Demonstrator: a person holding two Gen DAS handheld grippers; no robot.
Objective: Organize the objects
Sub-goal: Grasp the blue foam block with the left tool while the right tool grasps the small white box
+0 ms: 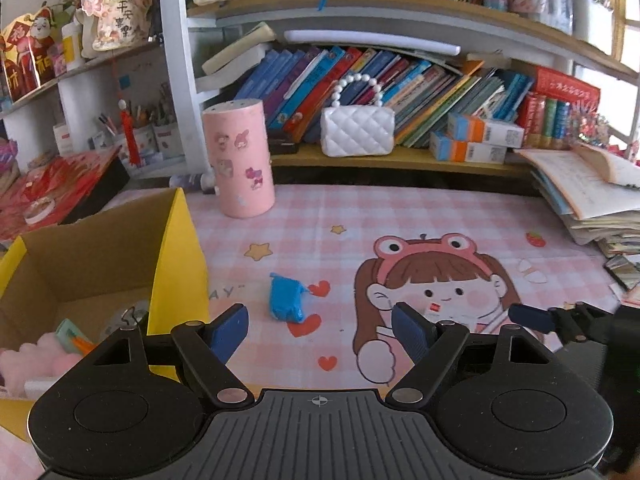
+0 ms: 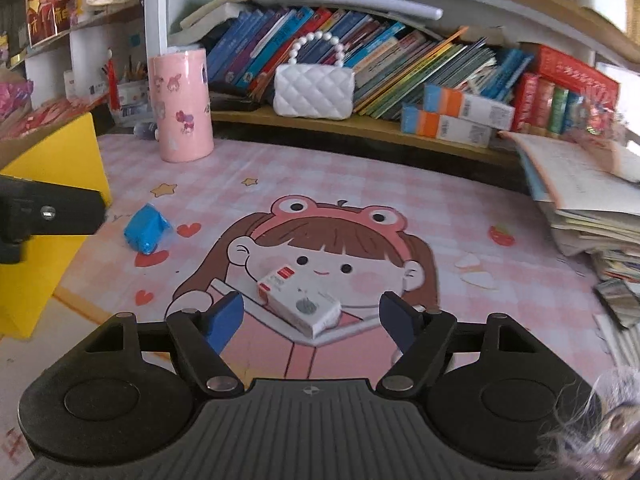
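Box (yellow) with pink plush

A child's study corner at home — beyond the tongs, the tabletop wears a pink checked mat printed with a cartoon girl in a frog hat. Behind it, shelves crammed with picture books, a white quilted toy handbag, a sticker-covered pink canister — and pencil pots far left.

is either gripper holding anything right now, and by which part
Nothing is held. The left gripper is open over the mat, short of the blue packet; the right gripper brackets the small white box without touching.
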